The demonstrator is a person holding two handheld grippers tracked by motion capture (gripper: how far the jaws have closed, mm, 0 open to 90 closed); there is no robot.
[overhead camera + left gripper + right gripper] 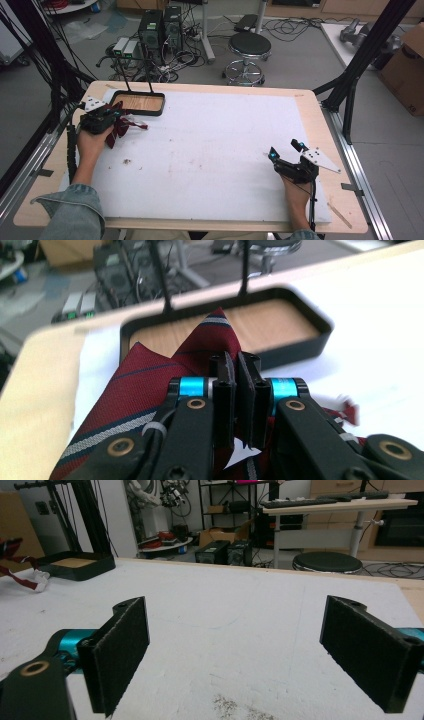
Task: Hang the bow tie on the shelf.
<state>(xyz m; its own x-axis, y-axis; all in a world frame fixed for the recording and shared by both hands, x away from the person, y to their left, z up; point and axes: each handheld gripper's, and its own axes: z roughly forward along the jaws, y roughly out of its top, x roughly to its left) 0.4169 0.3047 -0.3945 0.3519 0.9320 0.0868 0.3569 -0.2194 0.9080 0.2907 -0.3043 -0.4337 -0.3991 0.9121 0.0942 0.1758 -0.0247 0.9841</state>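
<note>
- Loads of free room across the white worktop (210,150); the action's crammed at its far-left edge, just beside the black tray (137,103).
- Striped maroon tie (121,127) is bunched up there, one pointed end aimed at the tray.
- Left tongs (235,371) are clamped on the tie; right tongs (235,655) are spread wide, holding nothing.

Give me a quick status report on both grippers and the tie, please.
Left gripper shut on the red striped tie, beside the black tray. Right gripper open, holding nothing. White mat between them bare.
</note>
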